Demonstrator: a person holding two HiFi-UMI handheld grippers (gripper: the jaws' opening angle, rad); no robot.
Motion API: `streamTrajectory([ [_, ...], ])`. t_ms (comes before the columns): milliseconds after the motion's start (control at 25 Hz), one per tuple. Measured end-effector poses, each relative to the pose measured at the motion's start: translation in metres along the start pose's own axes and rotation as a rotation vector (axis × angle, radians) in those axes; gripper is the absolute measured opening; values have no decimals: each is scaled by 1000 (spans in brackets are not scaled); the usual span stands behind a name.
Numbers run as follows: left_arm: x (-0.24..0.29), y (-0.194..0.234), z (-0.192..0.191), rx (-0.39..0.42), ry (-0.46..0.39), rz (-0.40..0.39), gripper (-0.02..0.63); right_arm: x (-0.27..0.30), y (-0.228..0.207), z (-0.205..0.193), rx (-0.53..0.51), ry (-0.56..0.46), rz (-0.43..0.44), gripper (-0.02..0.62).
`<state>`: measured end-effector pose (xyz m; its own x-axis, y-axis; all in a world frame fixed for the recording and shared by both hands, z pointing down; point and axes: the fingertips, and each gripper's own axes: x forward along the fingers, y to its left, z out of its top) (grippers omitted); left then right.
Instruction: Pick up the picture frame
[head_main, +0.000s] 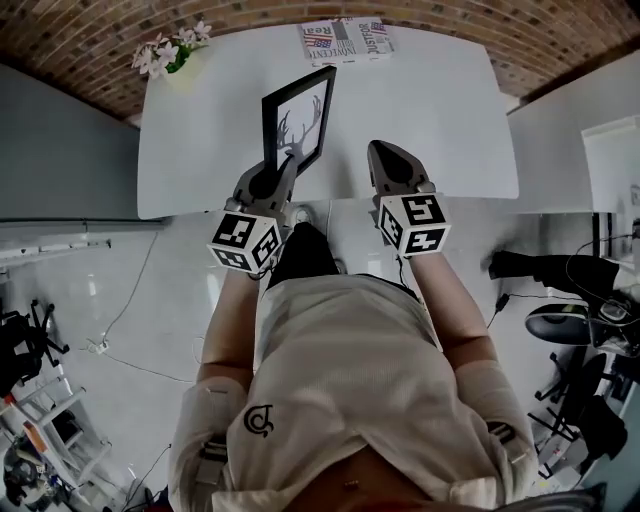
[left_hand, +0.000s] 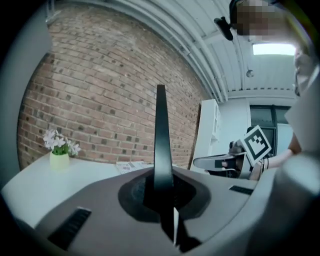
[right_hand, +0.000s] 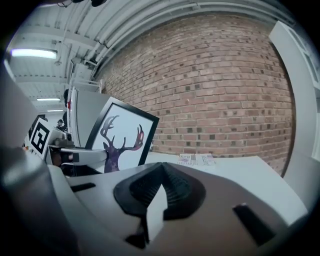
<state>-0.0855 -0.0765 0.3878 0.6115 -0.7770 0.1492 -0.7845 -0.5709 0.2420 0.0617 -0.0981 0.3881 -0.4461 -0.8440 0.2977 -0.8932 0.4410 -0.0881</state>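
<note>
Left tongs (head_main: 285, 172) clench my picture frame (head_main: 300, 118) by 1 thin edge, upright above the counter (head_main: 440, 110); right tongs (head_main: 384, 152) hang clenched and empty above the counter. I judge this narrow grip may let it swing or slip.

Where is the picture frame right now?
Head view, left of centre: the picture frame stands upright, clamped in the left gripper, over the near edge of the white table.

Left forearm (head_main: 232, 320) and right forearm (head_main: 452, 300) reach forward side by side. Left hand-held gripper (head_main: 287, 168): jaws clamped on the picture frame (head_main: 300, 115) edge. Right hand-held gripper (head_main: 385, 152): jaws together, empty, just right of it.
</note>
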Motion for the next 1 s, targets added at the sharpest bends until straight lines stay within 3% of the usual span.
streamTrajectory([
  [200, -2, 11, 41, 58, -70, 67, 21, -7, -6, 29, -24, -76, -3, 6],
  [520, -19, 17, 109, 273, -186, 229, 21, -18, -7, 69, -113, -171, 12, 6],
  [720, -27, 4, 140, 333, -253, 246, 21, -28, -8, 90, -155, -215, 17, 6],
  [1000, -25, -3, 136, 359, -243, 256, 21, -36, -8, 98, -154, -249, 36, 6],
])
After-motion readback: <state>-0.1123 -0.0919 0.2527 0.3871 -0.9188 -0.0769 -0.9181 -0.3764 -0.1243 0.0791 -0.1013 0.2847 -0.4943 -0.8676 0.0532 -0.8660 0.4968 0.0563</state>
